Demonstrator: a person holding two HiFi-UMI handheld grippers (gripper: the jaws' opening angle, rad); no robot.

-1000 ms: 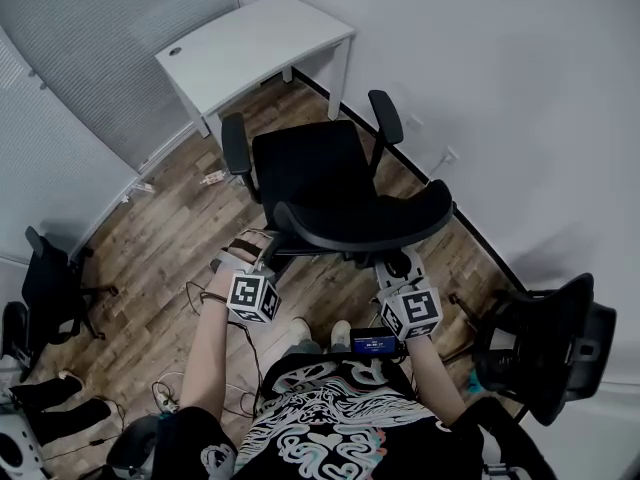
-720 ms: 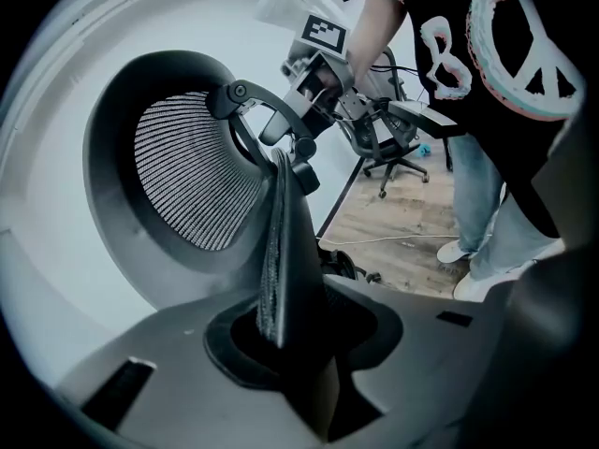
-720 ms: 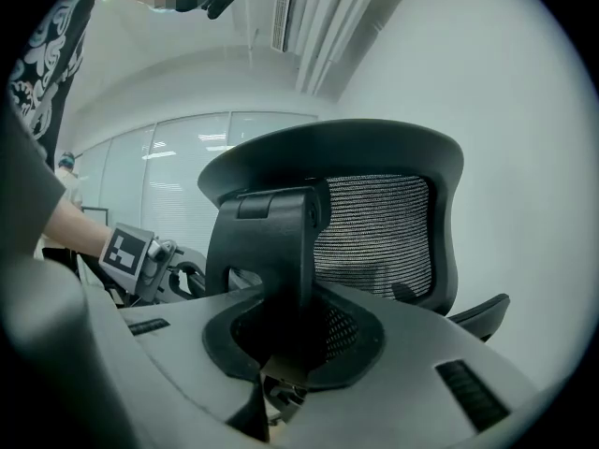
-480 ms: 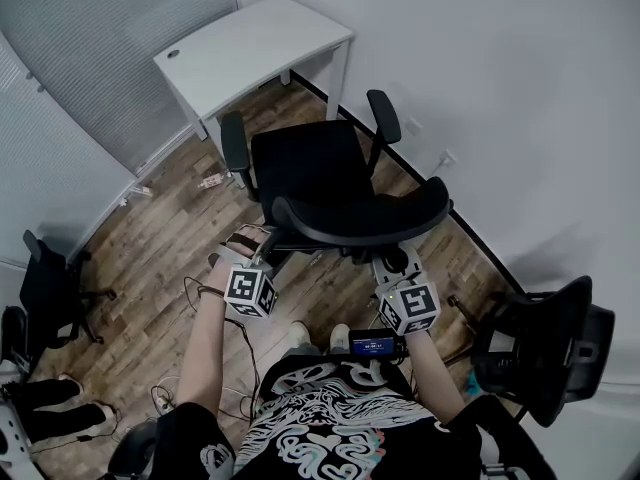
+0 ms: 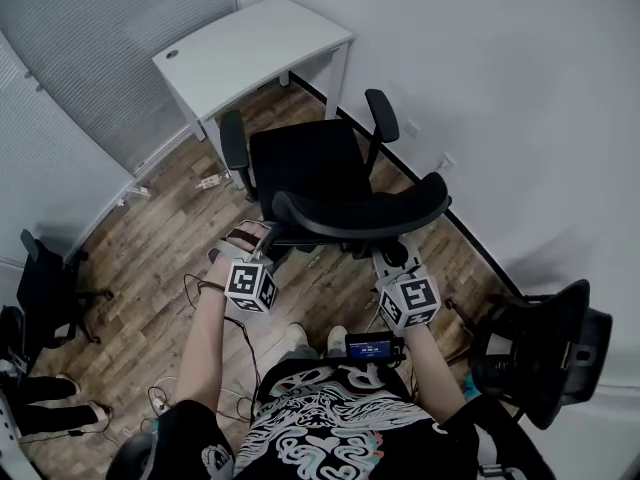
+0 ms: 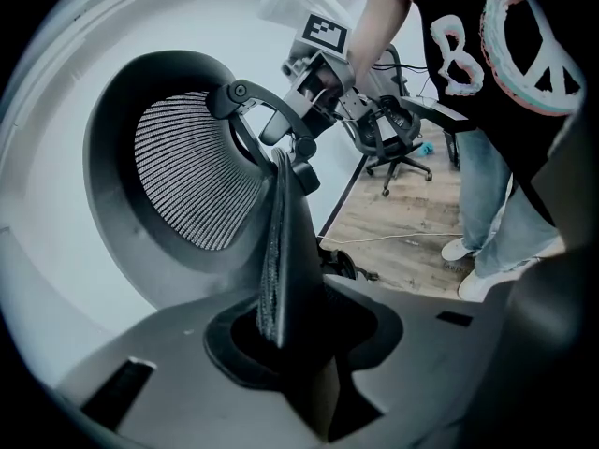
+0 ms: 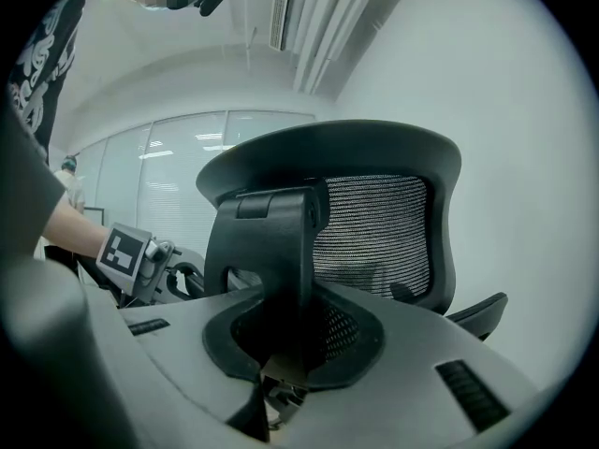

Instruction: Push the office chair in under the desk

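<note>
On the wood floor (image 5: 160,238), at lower centre, the left gripper (image 5: 250,246) and right gripper (image 5: 393,260) are clamped on the backrest (image 5: 360,220) ends – equally near – with the chair (image 5: 305,163) seat just beyond, pointing up-left toward the desk (image 5: 250,53), still apart.

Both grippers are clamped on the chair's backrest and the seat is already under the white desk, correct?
Not under it: the head view shows the seat out in front of the white desk. Left gripper and right gripper are indeed clamped on the backrest.
</note>
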